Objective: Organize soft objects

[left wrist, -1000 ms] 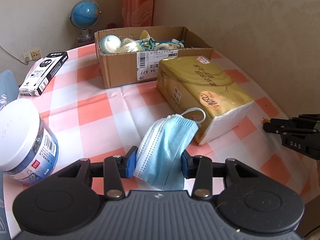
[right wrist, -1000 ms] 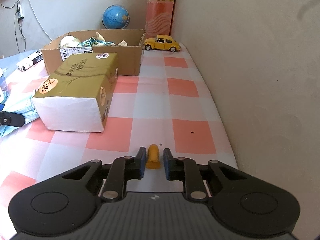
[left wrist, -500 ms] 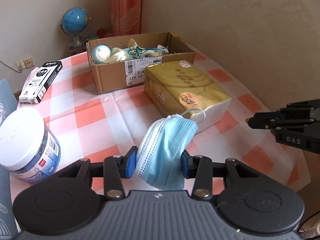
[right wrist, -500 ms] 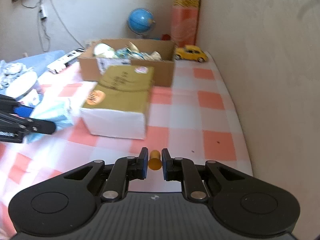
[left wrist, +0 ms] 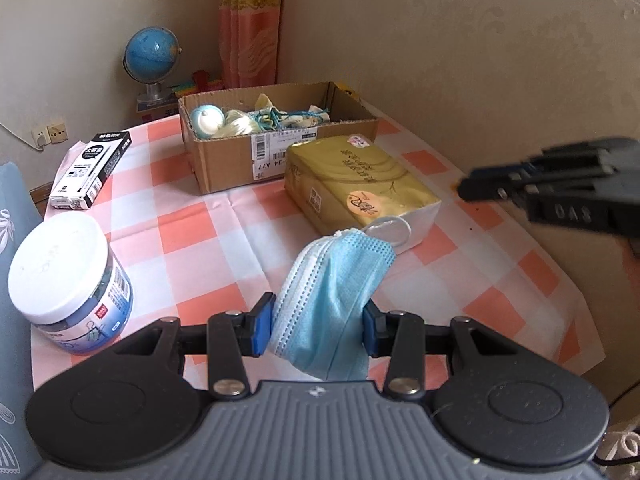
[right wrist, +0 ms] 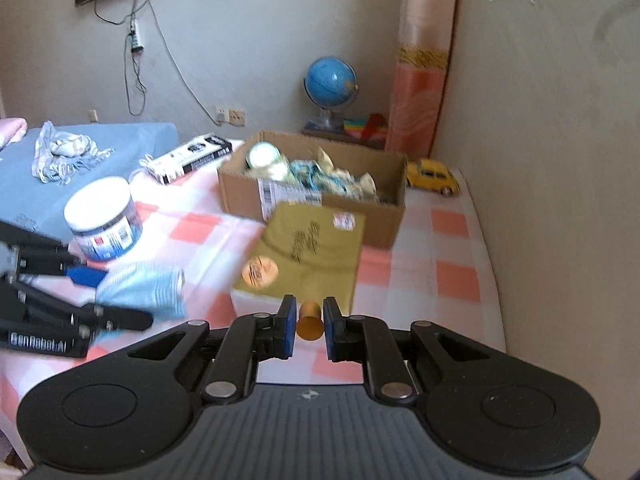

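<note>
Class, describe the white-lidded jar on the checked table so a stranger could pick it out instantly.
Start at the cardboard box at the far end of the checked table, then come toward the near left edge. There stands the jar, squat, with a blue label. Unlike the flat black-and-white carton beyond it, it is round with a wide white lid.

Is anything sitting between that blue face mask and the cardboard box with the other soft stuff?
Yes. The gold tissue pack lies on the table right in front of the cardboard box, between it and the face mask held in the left tool.
</note>
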